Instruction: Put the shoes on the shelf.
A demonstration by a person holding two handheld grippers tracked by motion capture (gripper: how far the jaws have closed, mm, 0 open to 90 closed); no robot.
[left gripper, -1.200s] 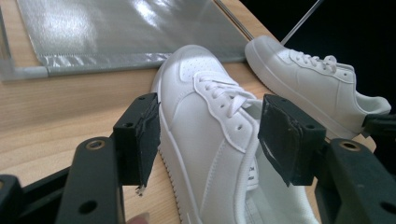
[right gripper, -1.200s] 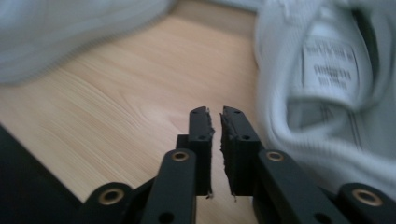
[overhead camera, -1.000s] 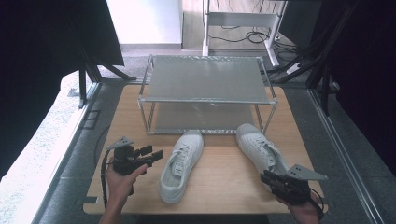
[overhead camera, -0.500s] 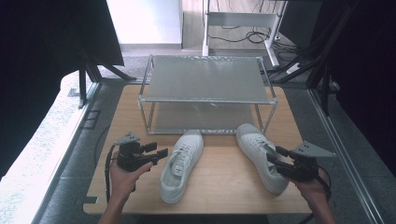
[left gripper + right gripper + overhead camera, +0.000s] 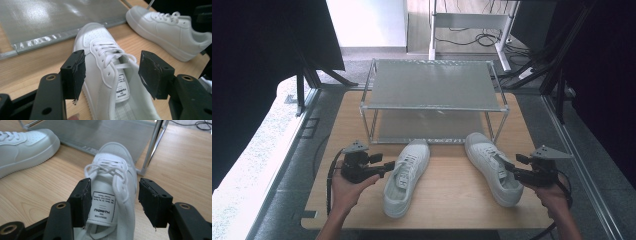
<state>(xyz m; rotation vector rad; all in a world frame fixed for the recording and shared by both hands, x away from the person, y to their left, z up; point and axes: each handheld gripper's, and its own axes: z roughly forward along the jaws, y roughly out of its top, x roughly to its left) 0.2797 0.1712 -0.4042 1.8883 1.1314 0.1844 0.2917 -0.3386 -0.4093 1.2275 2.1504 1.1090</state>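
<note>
Wooden table (image 5: 452, 200), 2 white laced sneakers (image 5: 406, 176), tongues labelled

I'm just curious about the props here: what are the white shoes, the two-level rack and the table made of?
The shoes, left and right, look like smooth white leather or imitation, matte, with punched toe holes and woven laces; which one can't be told. The rack seems metal: shiny silvery tube frame, dull grey sheet shelves. The table looks like pale wood or wood-look laminate, with visible grain.
</note>
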